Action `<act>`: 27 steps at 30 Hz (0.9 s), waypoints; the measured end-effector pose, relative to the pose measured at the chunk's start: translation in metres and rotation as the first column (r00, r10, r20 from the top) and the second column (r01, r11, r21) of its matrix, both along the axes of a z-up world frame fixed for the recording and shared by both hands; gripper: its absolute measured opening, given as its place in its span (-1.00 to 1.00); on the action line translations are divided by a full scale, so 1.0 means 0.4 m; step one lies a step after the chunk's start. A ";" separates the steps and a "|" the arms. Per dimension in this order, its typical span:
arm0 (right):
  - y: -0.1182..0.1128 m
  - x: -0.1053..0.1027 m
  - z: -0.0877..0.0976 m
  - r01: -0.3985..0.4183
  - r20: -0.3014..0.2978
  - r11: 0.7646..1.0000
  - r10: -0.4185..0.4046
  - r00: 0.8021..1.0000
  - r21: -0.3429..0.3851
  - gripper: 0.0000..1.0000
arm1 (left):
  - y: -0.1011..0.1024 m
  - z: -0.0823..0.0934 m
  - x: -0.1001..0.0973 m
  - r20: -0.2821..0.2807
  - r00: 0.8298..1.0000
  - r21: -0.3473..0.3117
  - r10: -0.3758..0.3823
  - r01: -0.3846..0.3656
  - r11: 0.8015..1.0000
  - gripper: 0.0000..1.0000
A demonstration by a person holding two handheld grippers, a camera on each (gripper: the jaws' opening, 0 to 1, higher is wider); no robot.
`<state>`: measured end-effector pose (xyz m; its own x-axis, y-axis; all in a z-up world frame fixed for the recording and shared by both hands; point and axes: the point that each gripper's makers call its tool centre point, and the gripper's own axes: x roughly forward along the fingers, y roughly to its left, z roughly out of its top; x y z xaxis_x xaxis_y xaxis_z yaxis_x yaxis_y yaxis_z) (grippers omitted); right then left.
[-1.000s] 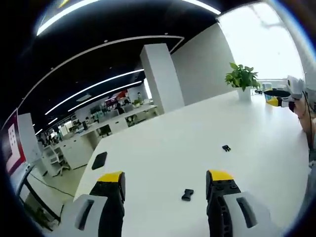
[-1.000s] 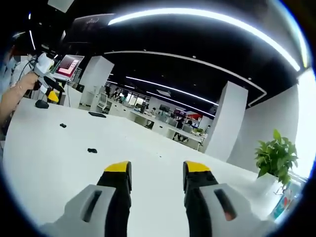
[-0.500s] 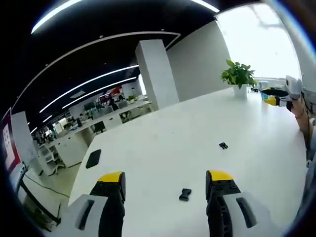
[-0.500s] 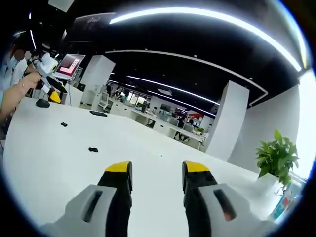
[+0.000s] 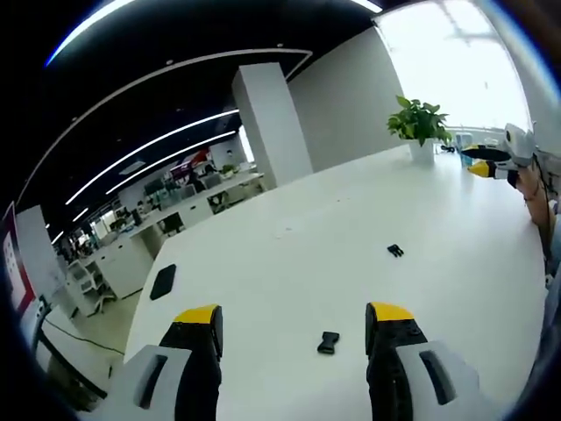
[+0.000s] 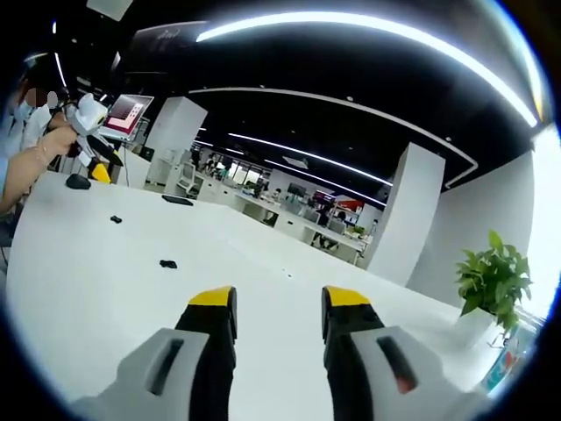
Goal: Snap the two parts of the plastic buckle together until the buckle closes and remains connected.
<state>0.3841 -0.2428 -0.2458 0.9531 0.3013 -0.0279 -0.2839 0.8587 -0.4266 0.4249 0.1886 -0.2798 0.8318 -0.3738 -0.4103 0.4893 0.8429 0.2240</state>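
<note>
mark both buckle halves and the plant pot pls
Near small black plastic buckle half (image 5: 329,342), left gripper view, middle of its body.
Far small black plastic buckle half (image 5: 395,251), left gripper view, middle of its body.
White pot of the green plant (image 5: 423,152), left gripper view, its front wall.

Two black buckle parts (image 5: 329,342) (image 5: 395,250) lie on a white table (image 5: 289,254); yellow-tipped black gripper (image 5: 294,320); green plant (image 5: 418,118).

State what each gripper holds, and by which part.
Nothing is held. The left gripper and right gripper are open and empty; both buckle parts lie on the white table.
</note>
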 end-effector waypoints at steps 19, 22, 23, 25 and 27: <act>-0.003 0.000 -0.007 0.011 -0.010 1.000 -0.011 1.000 -0.008 -0.23 | -0.020 -0.022 0.004 -0.053 0.997 0.010 -0.049 0.050 0.999 0.30; -0.004 -0.001 -0.008 0.012 -0.010 1.000 -0.012 1.000 -0.010 -0.23 | -0.022 -0.035 0.004 -0.074 0.995 0.019 -0.063 0.064 0.998 0.23; -0.004 -0.001 -0.008 0.013 -0.011 1.000 -0.013 1.000 -0.011 -0.23 | -0.021 -0.039 0.005 -0.081 0.995 0.018 -0.064 0.066 0.998 0.24; -0.004 -0.001 -0.009 0.012 -0.012 1.000 -0.012 1.000 -0.011 -0.23 | -0.019 -0.047 0.008 -0.096 0.993 0.022 -0.067 0.069 0.997 0.24; -0.002 -0.002 -0.008 0.010 -0.012 1.000 -0.010 1.000 -0.011 -0.23 | -0.016 -0.051 0.011 -0.104 0.993 0.028 -0.064 0.068 0.997 0.24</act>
<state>0.3834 -0.2438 -0.2491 0.9558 0.2911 -0.0422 -0.2802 0.8571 -0.4324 0.4292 0.1823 -0.3003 0.7586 -0.4120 -0.5047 0.5654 0.8013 0.1957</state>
